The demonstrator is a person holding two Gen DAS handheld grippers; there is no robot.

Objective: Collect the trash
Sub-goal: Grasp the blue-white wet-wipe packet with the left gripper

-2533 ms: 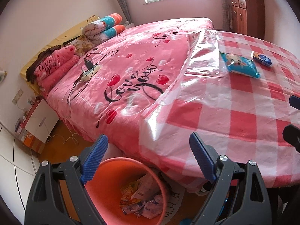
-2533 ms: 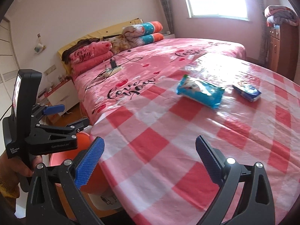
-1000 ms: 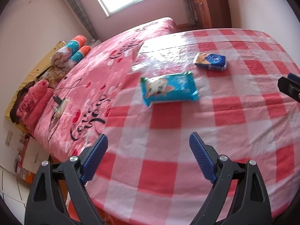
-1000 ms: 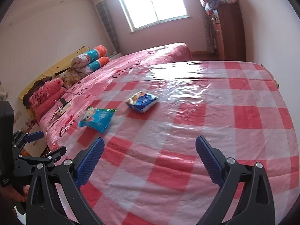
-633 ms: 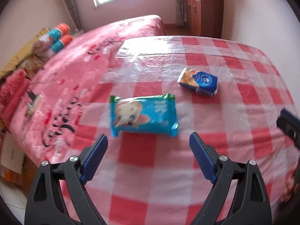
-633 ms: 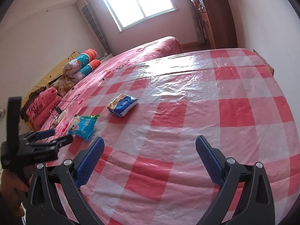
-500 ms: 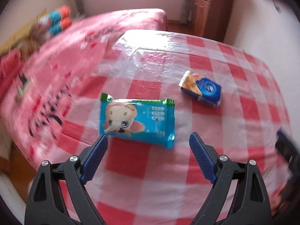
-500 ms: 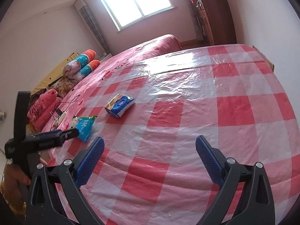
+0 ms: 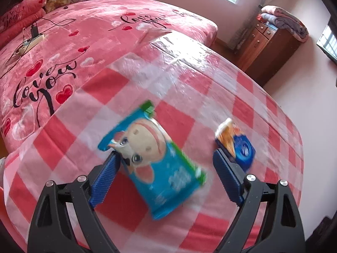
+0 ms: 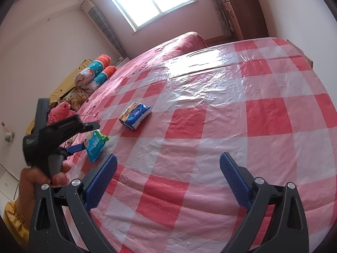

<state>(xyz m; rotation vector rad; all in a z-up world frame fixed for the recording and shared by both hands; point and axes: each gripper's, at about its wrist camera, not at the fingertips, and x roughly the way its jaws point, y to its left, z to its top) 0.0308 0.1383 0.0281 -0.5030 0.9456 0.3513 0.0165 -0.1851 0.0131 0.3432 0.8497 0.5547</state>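
Now my left hand-held gripper stands wide open around the blue snack packet, one blue pad at the packet's near left corner and the other well off to its right, touching nothing I can be sure of. Half a second ago the packet lay just ahead of the fingertips; it now sits between them, so I judge the approach is over and closing comes next. The view is blurred with motion, so I cannot tell whether the packet is already lifted off the bench.

The packet's long axis runs diagonally, from its green-edged end at the far left to the end near my right pad, cartoon face up. The pads meet it askew, so the grip may catch a corner rather than the flat sides.

Just beyond the right pad lies a smaller blue and orange packet, apart from the first.

My right hand-held gripper hangs wide open and empty over the bench, well away from both packets. Past the bench is the pink bed.
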